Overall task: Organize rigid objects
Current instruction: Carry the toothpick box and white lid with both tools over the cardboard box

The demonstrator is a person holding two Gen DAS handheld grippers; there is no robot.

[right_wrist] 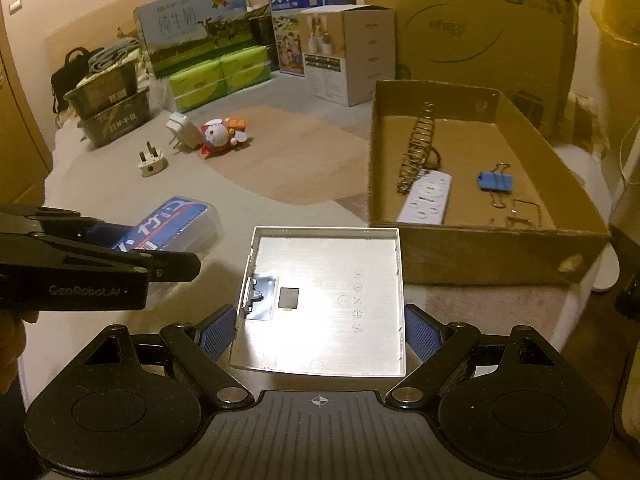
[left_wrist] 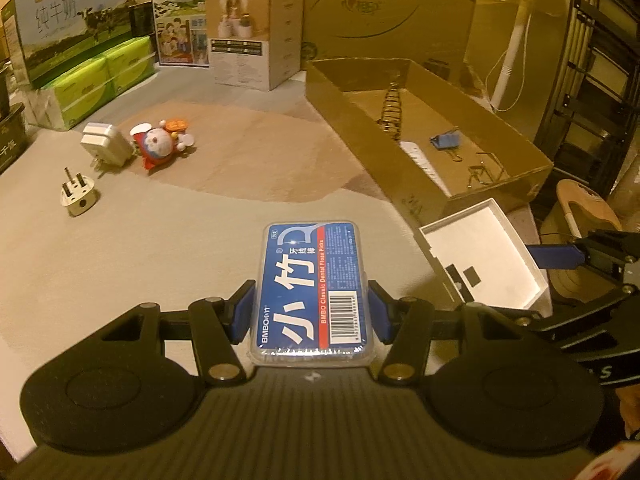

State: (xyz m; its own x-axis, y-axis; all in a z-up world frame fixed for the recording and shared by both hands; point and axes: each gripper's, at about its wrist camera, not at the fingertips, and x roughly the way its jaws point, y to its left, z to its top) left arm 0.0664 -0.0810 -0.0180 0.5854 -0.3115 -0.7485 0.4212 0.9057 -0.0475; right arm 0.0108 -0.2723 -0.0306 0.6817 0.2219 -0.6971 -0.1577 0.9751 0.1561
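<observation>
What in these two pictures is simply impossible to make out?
- Floss pick box: its contents, both views; the printed label covers them.
- Cardboard box: part of its floor, left wrist view; the near wall hides it.
- White tray: whether the right tongs touch its sides.
- Small wire bits in the cardboard box: too small to identify.

A: Open tabletop between the plug and the cardboard box; room to pass there.

B: Blocked on the far left by the charger touching the toy, cartons behind.

A: Tight nearer in. White tray just beside the box wall, right fingers straddling it.

B: Left gripper with the floss case crowding the tray's left side.

A: Inside the box: remote, spring, binder clip; bare floor toward the far right corner.
</observation>
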